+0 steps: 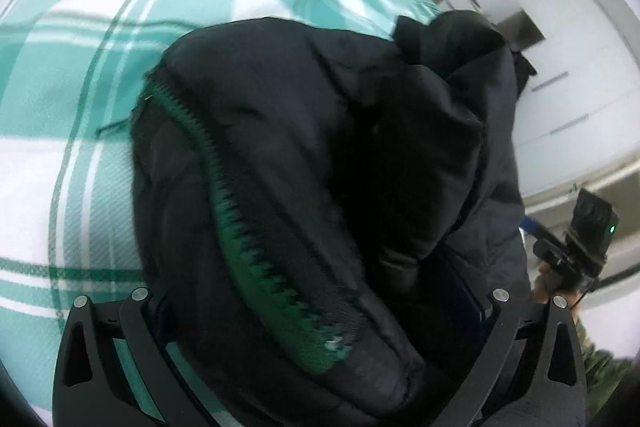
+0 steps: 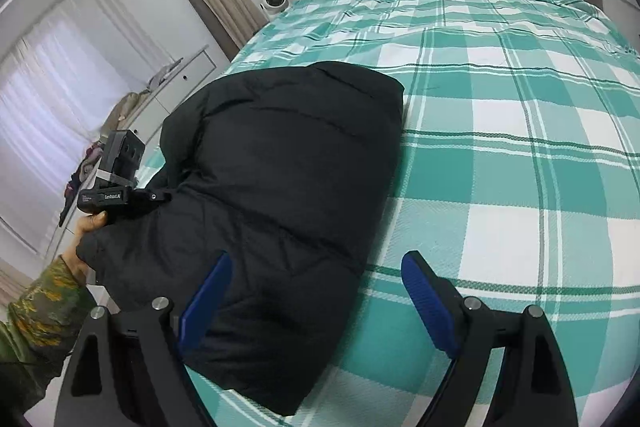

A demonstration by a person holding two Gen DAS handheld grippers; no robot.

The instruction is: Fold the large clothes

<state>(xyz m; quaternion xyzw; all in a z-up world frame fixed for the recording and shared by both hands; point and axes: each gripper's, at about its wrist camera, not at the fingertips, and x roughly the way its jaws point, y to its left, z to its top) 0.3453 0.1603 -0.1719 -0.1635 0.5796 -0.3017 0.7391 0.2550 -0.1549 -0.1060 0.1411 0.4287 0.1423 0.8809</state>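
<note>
Right wrist view: my right gripper hangs released above the black puffer jacket on the bed; my left gripper grasps its bunched fabric.

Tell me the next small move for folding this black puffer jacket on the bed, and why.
Probably close the right claw on the near edge of the jacket. Its blue pads stand open with nothing pinched, one over the fabric, one over the plaid bedspread, while the left claw is already bunched in jacket.
</note>
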